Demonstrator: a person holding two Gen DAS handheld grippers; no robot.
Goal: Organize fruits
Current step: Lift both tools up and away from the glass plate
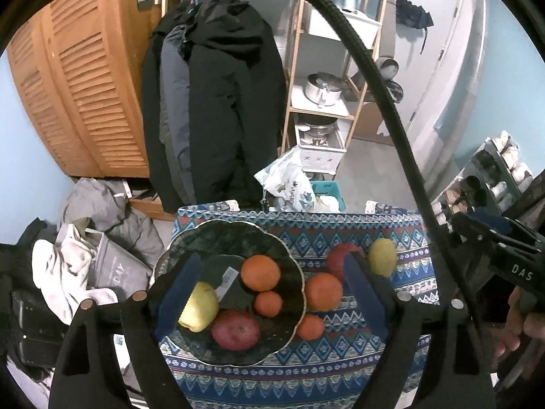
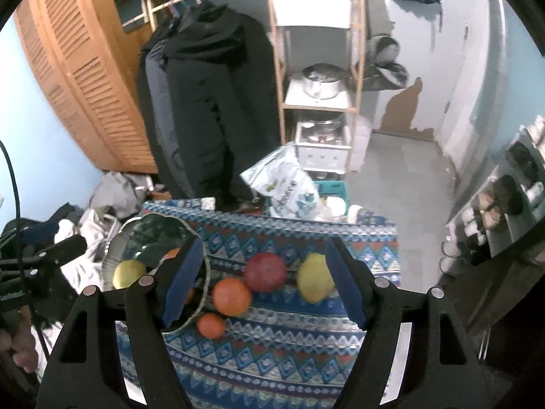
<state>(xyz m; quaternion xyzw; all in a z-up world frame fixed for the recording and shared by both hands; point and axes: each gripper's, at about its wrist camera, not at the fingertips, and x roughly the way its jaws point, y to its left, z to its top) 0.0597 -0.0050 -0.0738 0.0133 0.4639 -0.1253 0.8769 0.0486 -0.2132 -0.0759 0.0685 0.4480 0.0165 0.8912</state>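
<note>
Four fruits sit in the dark bowl; four remain on the patterned cloth. Left gripper and right gripper both hang with jaws apart, empty. Best approach: centre the right gripper over the orange, close gently, then lower it into the bowl.
</note>
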